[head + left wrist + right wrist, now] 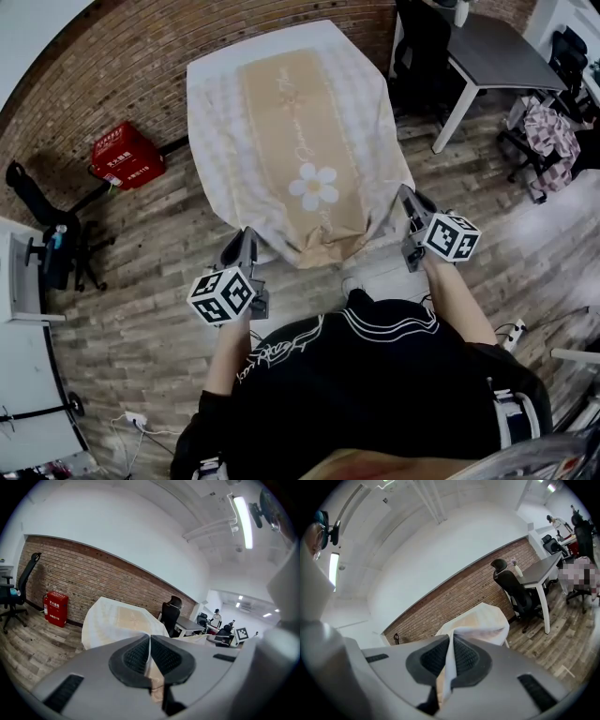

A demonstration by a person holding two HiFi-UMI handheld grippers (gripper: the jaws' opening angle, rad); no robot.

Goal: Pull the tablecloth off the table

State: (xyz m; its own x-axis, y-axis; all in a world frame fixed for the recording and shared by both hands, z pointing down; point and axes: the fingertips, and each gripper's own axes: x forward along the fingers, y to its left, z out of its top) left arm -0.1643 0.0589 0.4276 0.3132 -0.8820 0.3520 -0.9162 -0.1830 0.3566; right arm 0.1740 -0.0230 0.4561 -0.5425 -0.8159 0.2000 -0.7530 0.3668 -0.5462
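Observation:
A white and tan tablecloth with a daisy print covers the table ahead and hangs over its near edge. My left gripper is shut on the cloth's near left corner. My right gripper is shut on the near right corner. In the left gripper view a thin fold of tablecloth is pinched between the black pads, with the covered table beyond. The right gripper view shows the tablecloth stretching from the table into the shut pads. Both jaws point up and toward the table.
A red box stands on the wooden floor by the brick wall at left. A black office chair stands at far left. A dark desk with white legs and chairs stands at the upper right.

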